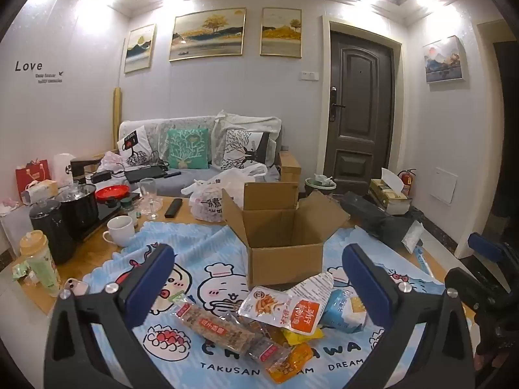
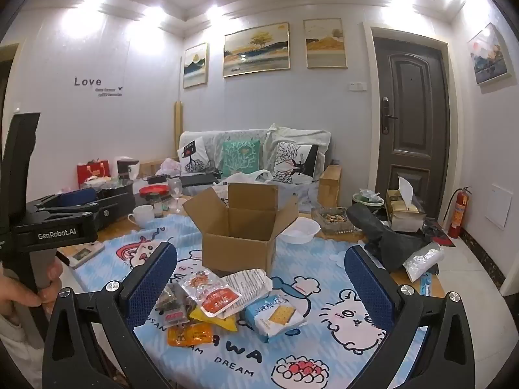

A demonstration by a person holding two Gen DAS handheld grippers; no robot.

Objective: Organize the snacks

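Nearest the lens in both views lay the snack packets, heaped together on the blue cartoon cloth (image 1: 201, 246) that covered the bench (image 1: 94, 253). Six packets could be counted with fair confidence: a long brown cereal bar (image 1: 215, 327), a second dark bar (image 1: 267, 351) beside it, an orange packet (image 1: 288, 364) at the near edge, a yellow packet (image 1: 301, 335) mostly buried, a clear-and-orange fish snack packet (image 1: 282, 308) on top, and a blue cracker packet (image 2: 275, 319) just to the right of the heap. A white printed wrapper (image 2: 248, 280) lay between the heap and the box; whether it was a seventh snack could not be told.

One cardboard box (image 1: 282, 230) stood upright just behind the heap, all four flaps open. As much of its inside as showed held nothing; its floor was hidden by the near wall.

Left tool (image 1: 259, 278) hung above the heap with its two blue pads set wide apart, gripping nothing. Right tool (image 2: 261, 282) was likewise spread wide and held nothing, hovering over the same packets.

Beyond the cloth stood one white mug (image 1: 120, 230), one stemmed glass (image 1: 149, 199), one white bowl (image 2: 298, 230), and one glass tray (image 2: 332, 220) filled with small pale bits too small to identify.
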